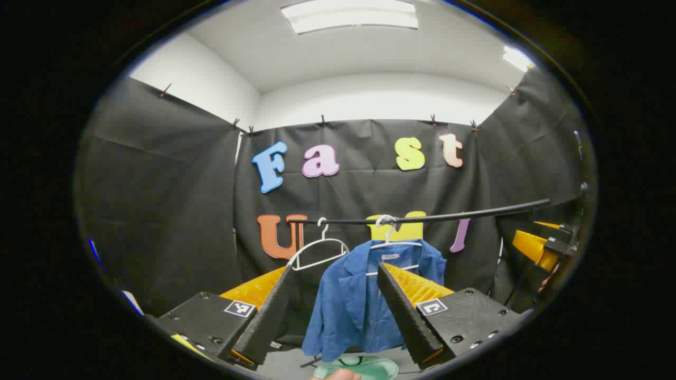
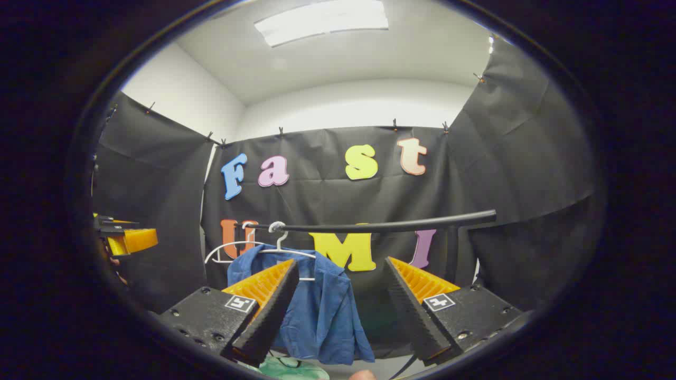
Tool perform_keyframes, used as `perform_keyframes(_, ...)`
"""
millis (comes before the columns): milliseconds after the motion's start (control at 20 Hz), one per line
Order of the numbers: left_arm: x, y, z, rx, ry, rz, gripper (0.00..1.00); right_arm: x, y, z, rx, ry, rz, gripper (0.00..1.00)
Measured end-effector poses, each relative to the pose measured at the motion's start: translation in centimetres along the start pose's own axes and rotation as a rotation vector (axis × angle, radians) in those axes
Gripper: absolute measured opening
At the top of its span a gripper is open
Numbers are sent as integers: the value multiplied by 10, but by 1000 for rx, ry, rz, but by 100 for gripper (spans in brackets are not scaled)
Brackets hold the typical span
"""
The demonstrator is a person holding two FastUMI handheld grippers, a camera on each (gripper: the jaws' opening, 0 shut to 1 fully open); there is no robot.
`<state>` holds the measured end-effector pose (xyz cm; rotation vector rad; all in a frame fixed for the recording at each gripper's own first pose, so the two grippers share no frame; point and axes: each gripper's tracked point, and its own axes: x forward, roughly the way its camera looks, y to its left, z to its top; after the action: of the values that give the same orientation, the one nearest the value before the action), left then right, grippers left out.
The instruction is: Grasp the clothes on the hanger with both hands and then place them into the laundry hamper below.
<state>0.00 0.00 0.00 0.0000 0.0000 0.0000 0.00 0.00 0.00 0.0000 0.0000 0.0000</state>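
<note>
A blue cloth jacket (image 1: 369, 295) hangs on a white wire hanger (image 1: 393, 244) from a black horizontal rail (image 1: 422, 217) in front of the booth's black cloth wall. Just beside it on the rail, to its left in the left gripper view, hangs a second white wire hanger (image 1: 317, 250), bare of clothing.

The left claw (image 1: 332, 316) stands wide, holding nothing; the jacket shows in the gap between its two fingers, well beyond them and apart from both. Below the jacket's hem, at the bottom edge of this view, sits the pale green round rim of a laundry hamper (image 1: 364, 367).

In the right gripper view, the right claw (image 2: 338, 322) is likewise spread wide and grips nothing. Here the jacket (image 2: 317, 311) lies behind and partly hidden by the claw's left-hand finger, not touched by it, with the rail (image 2: 380, 226) running above. The hamper (image 2: 290, 368) peeks in pale green beneath the jacket.

At the far right edge of the left gripper view, part of the other gripper shows, and at the far left edge of the right gripper view, part of the left one.
</note>
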Motion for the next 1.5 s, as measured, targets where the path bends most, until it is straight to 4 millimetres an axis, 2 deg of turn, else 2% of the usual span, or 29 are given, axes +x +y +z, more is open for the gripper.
perform_keyframes(100, 4, 5, -8, -8, 27, 2, 99, 3, 8, -10, 7, 22, 3, 100)
perform_keyframes(200, 8, 11, -2, -8, 9, 11, 99, 8, 12, -13, 7, 32, -2, 100)
perform_keyframes(350, 12, 14, -4, 15, 8, 18, 100, 12, 14, -11, 2, 14, -15, 100)
perform_keyframes(600, 15, 17, 7, 23, -20, 20, 100, 24, 29, -11, -8, 22, 18, 100)
perform_keyframes(900, 15, 24, 8, 28, -30, 26, 100, 33, 49, -14, -14, 25, 48, 99)
perform_keyframes(1500, 17, 40, 8, 8, -58, 4, 100, 42, 65, -33, -9, 65, 27, 99)
